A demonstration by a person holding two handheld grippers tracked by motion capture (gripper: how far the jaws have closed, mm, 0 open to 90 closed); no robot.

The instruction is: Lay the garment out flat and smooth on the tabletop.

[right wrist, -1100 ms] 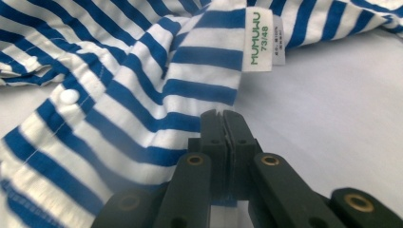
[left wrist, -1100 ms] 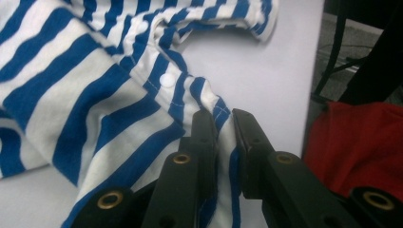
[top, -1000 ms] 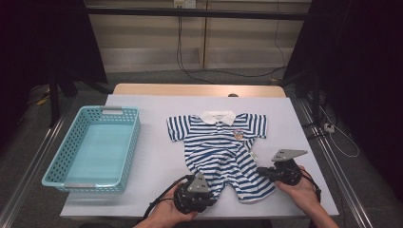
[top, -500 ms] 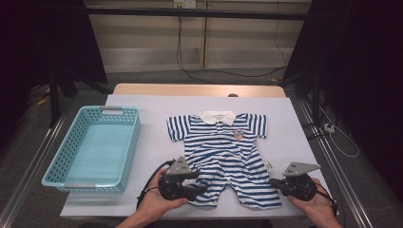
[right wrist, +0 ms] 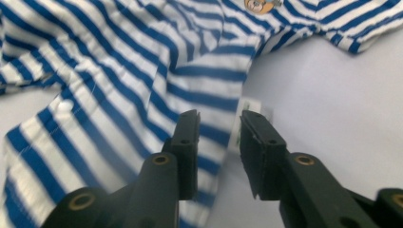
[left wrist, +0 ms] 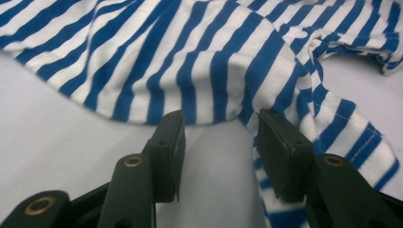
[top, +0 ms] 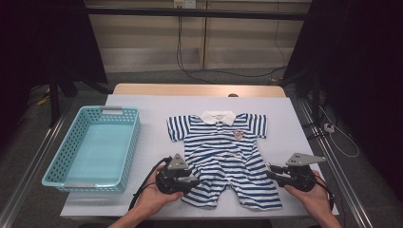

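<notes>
Two hand-held grippers at striped romper (top: pixel 223 156).
Left gripper (left wrist: pixel 221 142): jaws parted, just closing slightly, nothing gripped. Right gripper (right wrist: pixel 218 142): jaws just opening, astride the hem edge.

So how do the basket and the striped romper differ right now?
The basket is a rigid, perforated teal container with raised walls; the romper is soft blue-and-white striped cloth lying flat. The basket sits alone at the table's left; the romper lies mid-table with the left claw and right claw at its lower edges. Both rest on the white tabletop.
</notes>
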